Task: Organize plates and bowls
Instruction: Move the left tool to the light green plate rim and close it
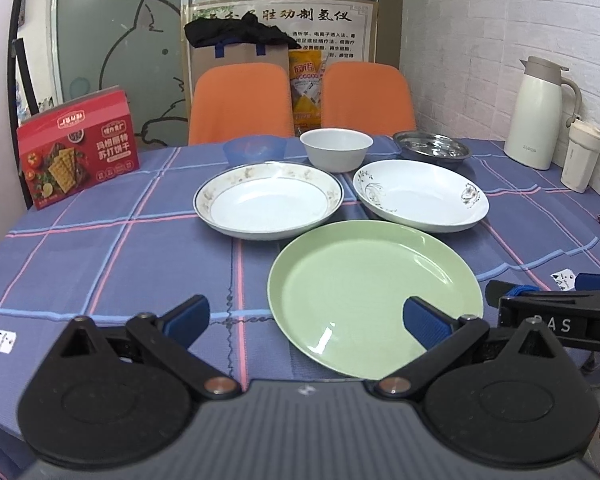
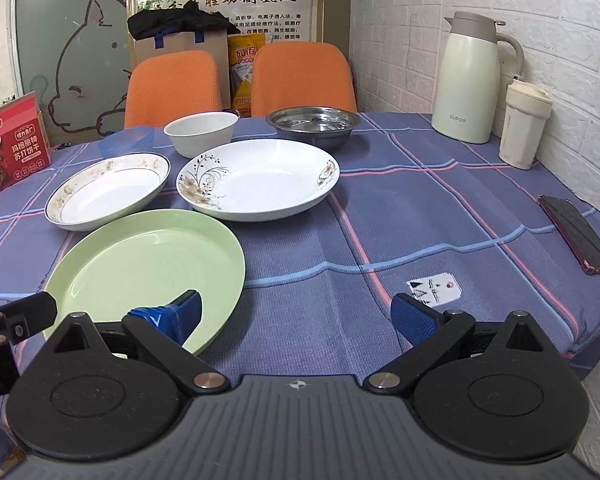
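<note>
Left wrist view: both tongs, left tongs (image 1: 306, 322) and right tongs (image 2: 296, 318), spread wide and empty over bench (image 1: 100, 264), nearest the round pale-green plate (image 1: 374, 296), likely first for stacking.

Red cracker box (image 1: 78, 146), cream jug (image 2: 470, 80) w/ tumbler (image 2: 524, 126), phone (image 2: 578, 234), two orange chairs (image 1: 240, 102).

A table (image 2: 400, 208) in blue plaid cloth carries a green plate (image 2: 140, 264) at lower left, two white plates (image 2: 260, 180) (image 2: 104, 192) above it, bowls (image 2: 200, 132), a steel basin (image 2: 314, 126), a jug (image 2: 468, 80) and cup (image 2: 524, 128) upper right, a phone (image 2: 578, 234) at right, and a red box (image 2: 8, 152) at left.
</note>
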Available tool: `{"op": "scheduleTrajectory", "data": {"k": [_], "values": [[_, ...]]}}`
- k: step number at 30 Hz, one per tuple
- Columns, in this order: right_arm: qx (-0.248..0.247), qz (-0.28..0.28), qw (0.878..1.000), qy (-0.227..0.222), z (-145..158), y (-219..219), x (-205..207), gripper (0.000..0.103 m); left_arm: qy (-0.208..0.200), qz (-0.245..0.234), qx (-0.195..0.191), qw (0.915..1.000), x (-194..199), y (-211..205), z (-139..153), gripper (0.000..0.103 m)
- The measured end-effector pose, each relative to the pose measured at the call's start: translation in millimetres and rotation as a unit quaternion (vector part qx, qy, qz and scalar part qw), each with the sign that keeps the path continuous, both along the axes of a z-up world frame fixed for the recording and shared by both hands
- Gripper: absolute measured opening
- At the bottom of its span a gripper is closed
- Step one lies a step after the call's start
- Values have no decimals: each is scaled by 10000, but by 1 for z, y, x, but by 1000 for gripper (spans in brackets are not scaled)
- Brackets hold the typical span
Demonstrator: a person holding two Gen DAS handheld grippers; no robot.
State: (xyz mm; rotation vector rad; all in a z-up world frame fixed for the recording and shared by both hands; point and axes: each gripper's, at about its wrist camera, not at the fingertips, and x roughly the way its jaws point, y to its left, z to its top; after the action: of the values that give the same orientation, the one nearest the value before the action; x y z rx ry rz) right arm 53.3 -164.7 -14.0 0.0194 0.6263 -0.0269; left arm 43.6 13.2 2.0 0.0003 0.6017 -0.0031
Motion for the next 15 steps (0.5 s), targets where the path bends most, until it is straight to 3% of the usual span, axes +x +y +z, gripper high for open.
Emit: {"op": "scheduleTrajectory", "data": {"k": [15], "values": [[-58,589,9958,705,-21,21,49,89,837,-51,-513,9952,70,40,-14,103]]}}
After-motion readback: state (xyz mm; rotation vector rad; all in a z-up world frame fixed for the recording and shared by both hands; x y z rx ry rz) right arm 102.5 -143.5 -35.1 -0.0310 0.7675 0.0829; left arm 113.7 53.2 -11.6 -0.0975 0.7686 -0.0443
